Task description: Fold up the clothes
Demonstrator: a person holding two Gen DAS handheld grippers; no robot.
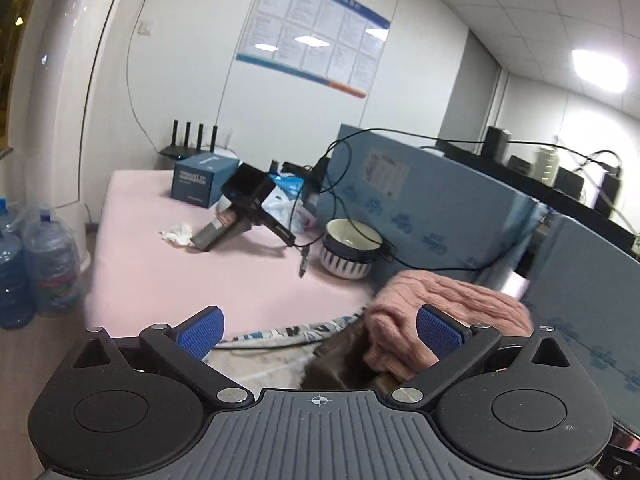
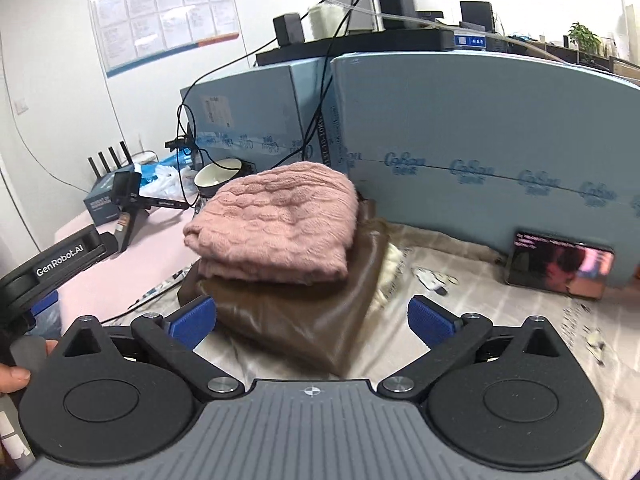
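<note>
A folded pink knit sweater lies on top of a folded brown leather-like garment, stacked on a printed cloth. My right gripper stands open just in front of the stack, its blue pads wide apart and touching nothing. In the left wrist view the same pink sweater and brown garment sit low and right. My left gripper is open too, raised over the stack's left edge with nothing held. The left gripper's body shows at the left of the right wrist view.
Blue foam boards wall the back. A phone with a lit screen leans on them at right. On the pink table stand a striped bowl, a camera on a small tripod, a blue box, cables and a tissue. Water bottles stand on the floor.
</note>
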